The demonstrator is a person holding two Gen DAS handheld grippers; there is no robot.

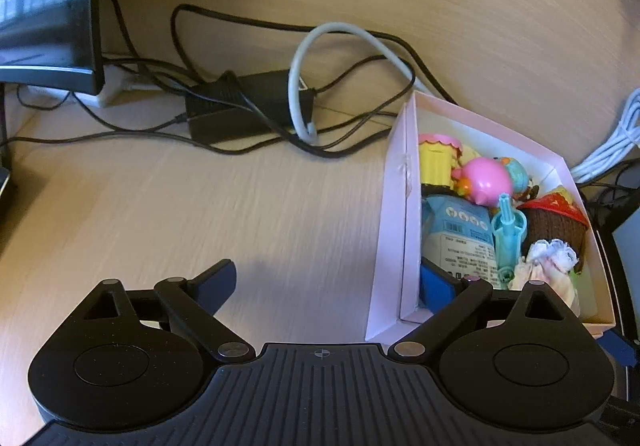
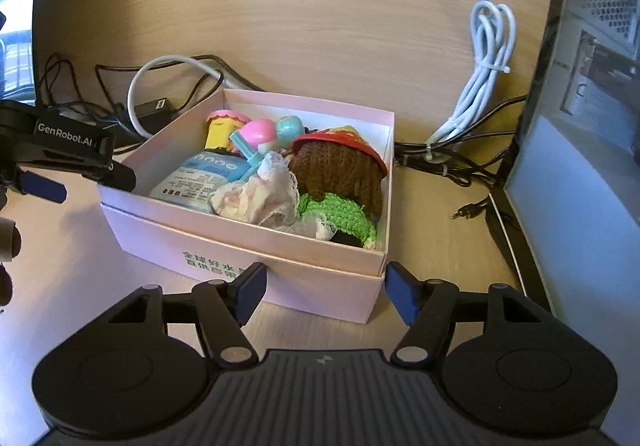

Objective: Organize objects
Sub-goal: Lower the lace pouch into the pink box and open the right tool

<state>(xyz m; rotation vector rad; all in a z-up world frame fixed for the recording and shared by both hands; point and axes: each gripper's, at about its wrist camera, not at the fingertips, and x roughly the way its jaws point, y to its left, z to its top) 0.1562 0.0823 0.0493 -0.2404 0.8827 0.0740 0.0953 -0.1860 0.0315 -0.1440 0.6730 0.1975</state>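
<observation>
1. Beyond the right gripper (image 2: pixel 325 293): tangled black cables (image 2: pixel 448 162), bundled white cable (image 2: pixel 486 58), monitor (image 2: pixel 580 150) rightward.
2. Spread wide, empty, straddling the pink box (image 2: pixel 280 246) corner; toys packed inside.
3. Left gripper (image 1: pixel 326 286) agape astride the box's wall (image 1: pixel 394 206); right finger (image 1: pixel 436 288) inside.

1. One pink box (image 2: pixel 280 278), at 12 o'clock from the right gripper.
2. One blue packet (image 2: pixel 200 178) inside it.
3. One pink ball toy (image 2: pixel 260 130).
4. One brown knitted doll (image 2: pixel 340 170).
5. One lacy white cloth (image 2: pixel 264 194).
6. One coiled white cable (image 2: pixel 486 58), at 2 o'clock from the box.
</observation>
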